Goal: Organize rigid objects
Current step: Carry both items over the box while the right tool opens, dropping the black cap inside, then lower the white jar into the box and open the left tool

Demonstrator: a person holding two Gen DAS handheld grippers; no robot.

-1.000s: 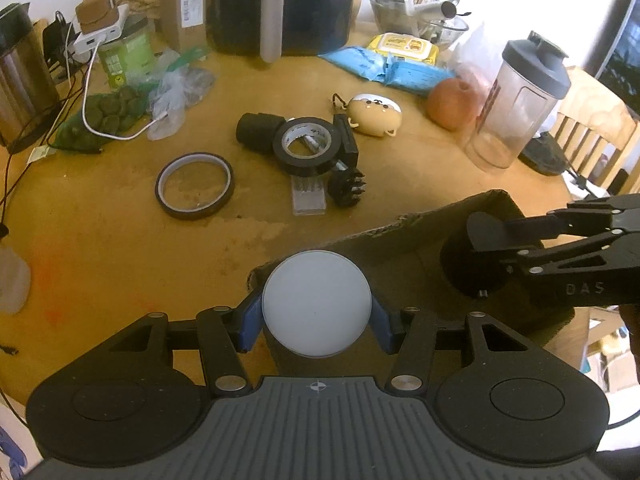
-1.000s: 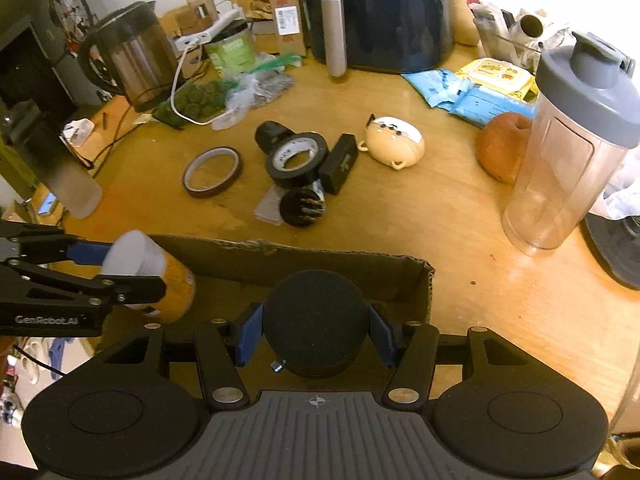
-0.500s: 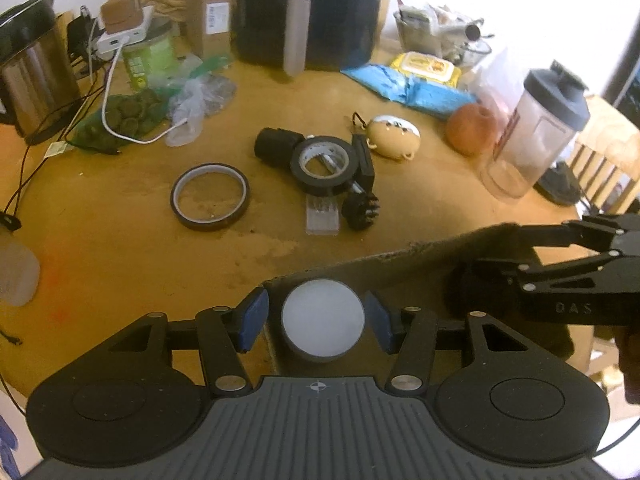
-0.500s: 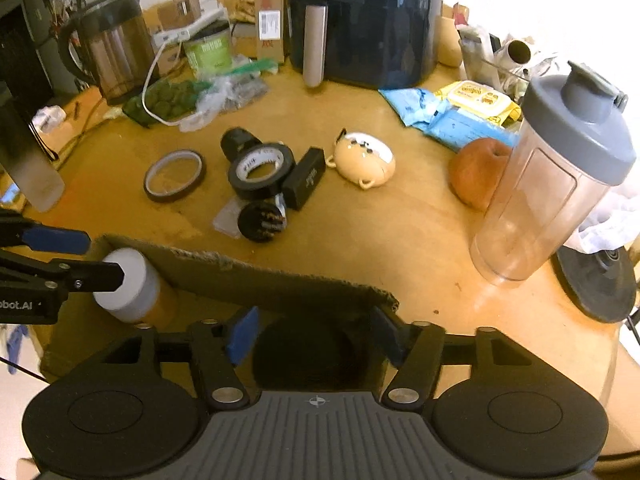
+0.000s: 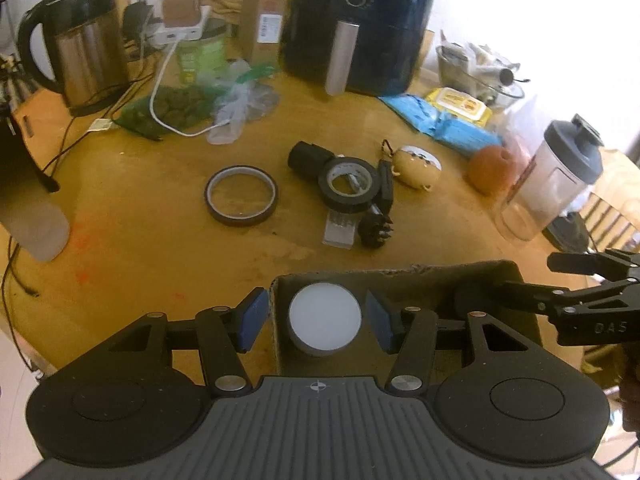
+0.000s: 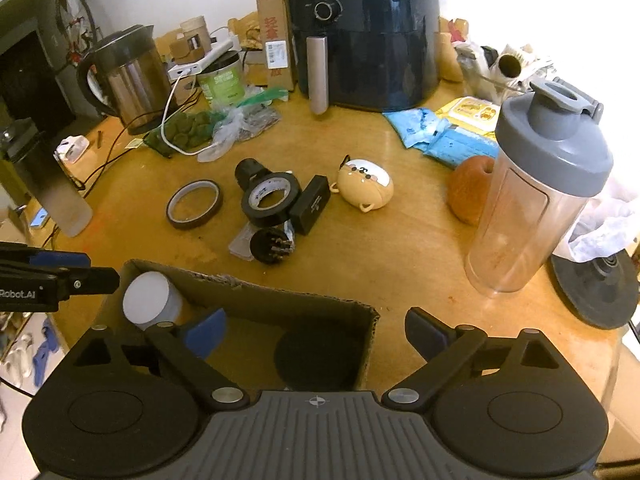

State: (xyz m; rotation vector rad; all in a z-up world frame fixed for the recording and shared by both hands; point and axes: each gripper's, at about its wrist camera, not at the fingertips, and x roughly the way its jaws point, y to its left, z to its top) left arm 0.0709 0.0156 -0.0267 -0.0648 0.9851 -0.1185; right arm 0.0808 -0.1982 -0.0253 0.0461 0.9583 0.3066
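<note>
Right hand-held gripper point(image 6: 314, 330) jaws just opened wide over the cardboard box point(image 6: 280, 300); black round object point(image 6: 316, 356) sits in the box below, clear of both pads. Left hand-held gripper point(image 5: 316, 318) spread, white-lidded jar point(image 5: 325, 318) between the pads, apparently not touching, standing in the box's left end. Tape rolls point(image 5: 348, 190) remain on the counter point(image 5: 140, 220).
</note>
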